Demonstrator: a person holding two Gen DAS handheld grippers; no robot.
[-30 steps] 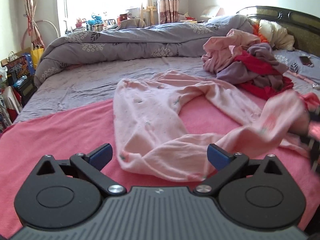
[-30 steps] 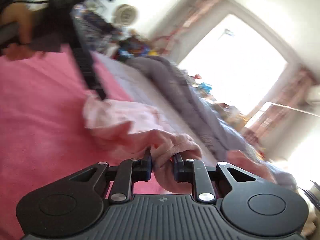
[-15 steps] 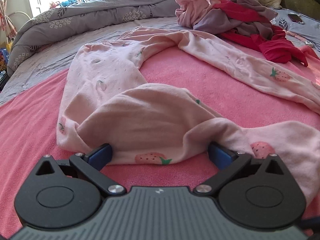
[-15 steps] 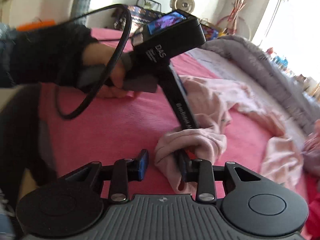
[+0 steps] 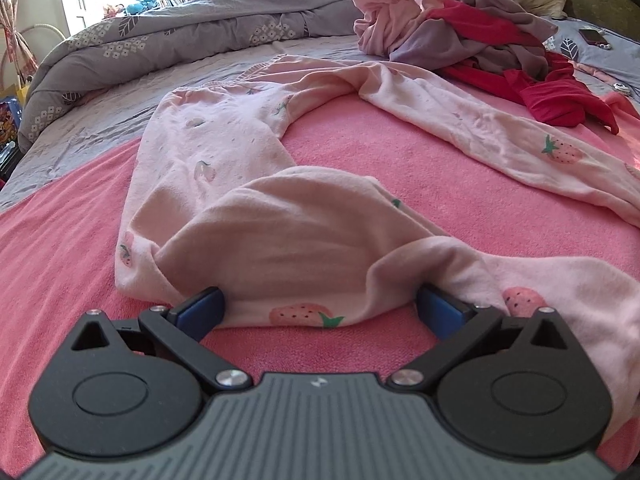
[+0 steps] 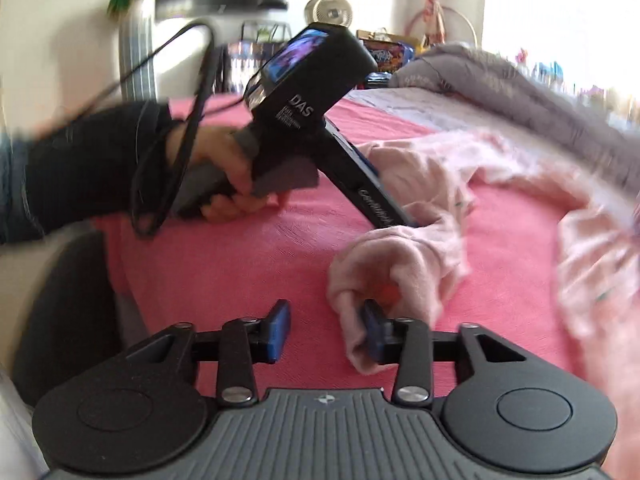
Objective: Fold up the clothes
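One soft fleecy pink trousers, strawberry print, crumpled on towel.

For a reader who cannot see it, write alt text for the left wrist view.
The left gripper, jaws wide open, straddles a folded hem of pink strawberry-print pyjama trousers lying on a pink blanket. A heap of pink, mauve and red clothes sits behind.
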